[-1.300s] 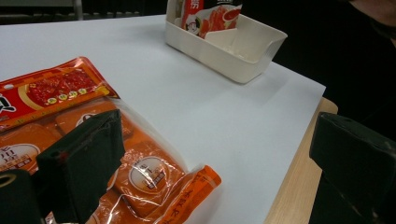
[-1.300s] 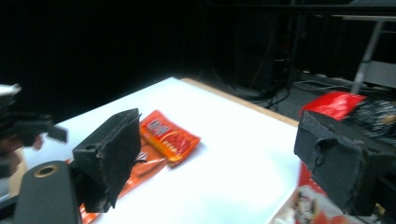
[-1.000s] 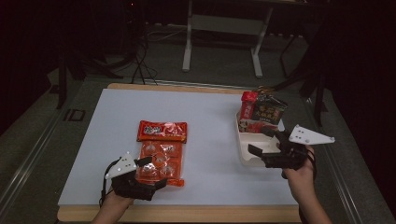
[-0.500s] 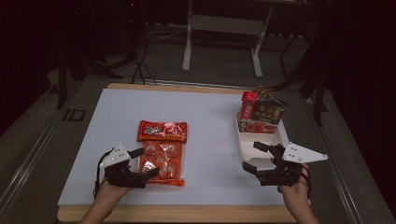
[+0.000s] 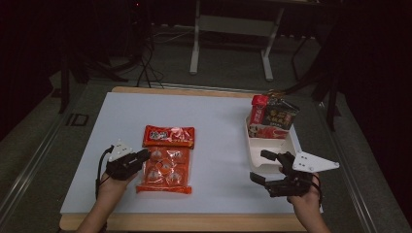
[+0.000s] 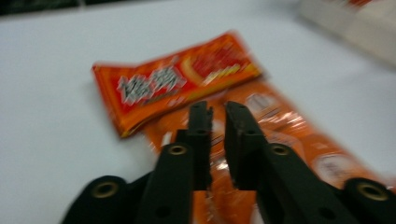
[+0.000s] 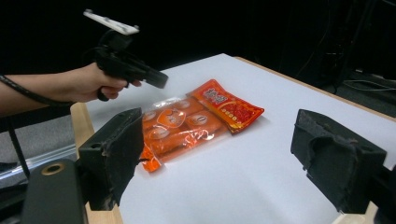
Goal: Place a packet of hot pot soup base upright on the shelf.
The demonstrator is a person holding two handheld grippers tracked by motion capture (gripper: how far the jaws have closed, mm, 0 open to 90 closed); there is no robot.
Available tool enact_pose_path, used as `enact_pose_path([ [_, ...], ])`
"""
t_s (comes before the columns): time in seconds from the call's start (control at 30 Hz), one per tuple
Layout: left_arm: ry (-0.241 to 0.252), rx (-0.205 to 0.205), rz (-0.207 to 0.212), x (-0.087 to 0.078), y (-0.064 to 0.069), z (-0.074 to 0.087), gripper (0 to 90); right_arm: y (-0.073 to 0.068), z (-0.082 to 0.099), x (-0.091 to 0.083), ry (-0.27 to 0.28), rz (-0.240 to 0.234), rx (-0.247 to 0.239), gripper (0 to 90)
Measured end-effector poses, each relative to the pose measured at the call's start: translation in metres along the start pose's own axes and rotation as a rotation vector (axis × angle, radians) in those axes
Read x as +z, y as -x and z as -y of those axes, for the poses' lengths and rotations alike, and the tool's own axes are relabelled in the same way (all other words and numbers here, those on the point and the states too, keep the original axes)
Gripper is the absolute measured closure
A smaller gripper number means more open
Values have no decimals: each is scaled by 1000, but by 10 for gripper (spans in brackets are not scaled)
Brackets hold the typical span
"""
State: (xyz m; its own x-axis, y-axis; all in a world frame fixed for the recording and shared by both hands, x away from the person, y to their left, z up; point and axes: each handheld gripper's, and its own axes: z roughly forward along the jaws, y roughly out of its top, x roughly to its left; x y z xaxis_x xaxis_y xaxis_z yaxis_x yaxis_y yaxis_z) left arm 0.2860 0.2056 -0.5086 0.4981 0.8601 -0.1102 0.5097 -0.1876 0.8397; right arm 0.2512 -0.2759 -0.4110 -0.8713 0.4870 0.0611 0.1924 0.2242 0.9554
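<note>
High view: overhead, facing forward, far | left gripper view: close above snack packet (image 6: 196, 93) | right gripper view: low, facing across table (image 7: 280, 140); shared: packet.

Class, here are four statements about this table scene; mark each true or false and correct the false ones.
1. The orange snack packet lies flat on the white table. True.
2. The left hand-held gripper has its jaws spread wide. False: they have just been closing and stand nearly together above the packet, with nothing seen clamped.
3. The right hand-held gripper is open with nothing between its jaws. True.
4. The white tray sits at the table's left edge. False: it sits at the right, with upright packets at its far end.
</note>
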Motion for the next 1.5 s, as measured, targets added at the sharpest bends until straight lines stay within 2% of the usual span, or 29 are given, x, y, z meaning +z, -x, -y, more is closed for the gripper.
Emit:
enact_pose_path([
  [0.07,-42,1,-42,9,-2,2,896,0,0,1,-2,-4,1,170],
  [0.17,-96,9,-80,22,-4,5,900,0,1,1,-11,-7,0,170],
  [0.2,-105,4,-77,25,-5,6,900,0,1,2,-12,-4,-4,170],
  [0.27,-125,-8,-109,31,-6,8,900,0,2,2,-13,-6,-3,169],
  [0.33,-134,-23,-107,36,-8,10,900,1,2,2,-11,-6,0,170],
  [0.37,-133,-20,-125,37,-7,11,900,1,2,2,-11,-8,1,170],
  [0.5,-127,-63,-121,39,-9,13,900,0,3,2,-16,-13,2,170],
  [0.73,-142,-68,-98,40,-4,14,900,1,5,5,-24,-29,15,170],
  [0.9,-158,-47,-89,42,4,12,900,-1,4,8,-30,-40,8,170],
  [0.97,-168,-24,-60,48,12,9,900,-2,4,8,-31,-40,6,170],
  [1.17,-178,-16,-22,58,28,4,900,-1,3,5,-22,-39,13,170],
  [1.33,-187,15,3,66,43,0,900,-1,3,5,-22,-42,11,170],
  [1.47,-174,31,6,67,45,0,900,-2,3,4,-21,-43,13,170],
  [1.5,-169,20,9,66,44,1,900,-2,3,4,-22,-42,11,170],
])
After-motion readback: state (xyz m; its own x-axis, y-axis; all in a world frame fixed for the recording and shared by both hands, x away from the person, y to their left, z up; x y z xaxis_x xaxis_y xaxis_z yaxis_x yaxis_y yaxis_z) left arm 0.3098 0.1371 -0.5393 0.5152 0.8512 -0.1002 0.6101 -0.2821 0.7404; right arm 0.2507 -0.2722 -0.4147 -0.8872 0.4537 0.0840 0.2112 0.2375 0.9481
